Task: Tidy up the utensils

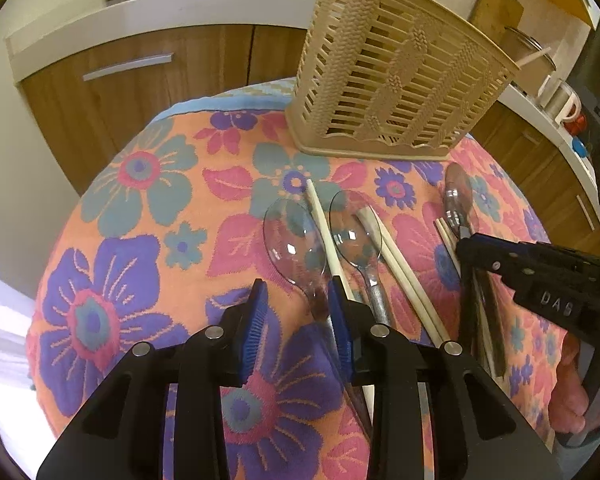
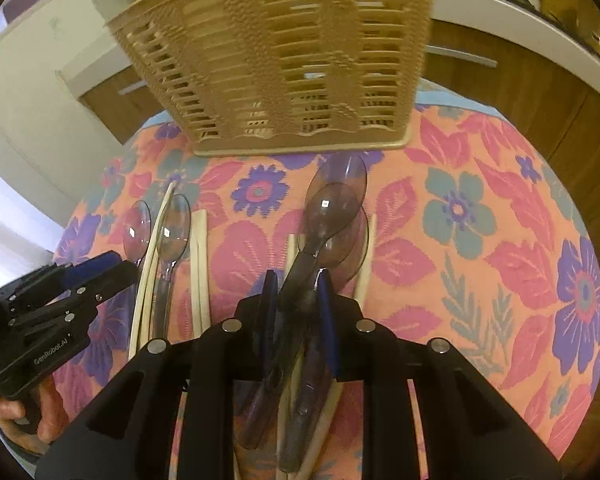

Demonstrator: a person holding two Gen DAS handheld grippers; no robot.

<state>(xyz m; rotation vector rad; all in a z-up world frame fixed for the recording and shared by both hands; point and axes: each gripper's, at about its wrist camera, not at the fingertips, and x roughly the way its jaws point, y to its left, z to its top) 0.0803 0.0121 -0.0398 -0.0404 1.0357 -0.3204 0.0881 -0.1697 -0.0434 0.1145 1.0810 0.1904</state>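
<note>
A tall beige plastic basket with slats [image 1: 396,80] stands at the far side of the flowery orange cloth [image 1: 148,216]. In front of it lie see-through plastic spoons [image 1: 294,240] and pale wooden chopsticks [image 1: 400,268]. The left gripper [image 1: 296,312] is low over the left spoon, its blue pads on each side of the thin handle with gaps showing, so it grips nothing. The right gripper [image 2: 296,300] has its pads squeezed around the handle of a smoky dark plastic spoon [image 2: 328,216], lying on another dark spoon.
</note>
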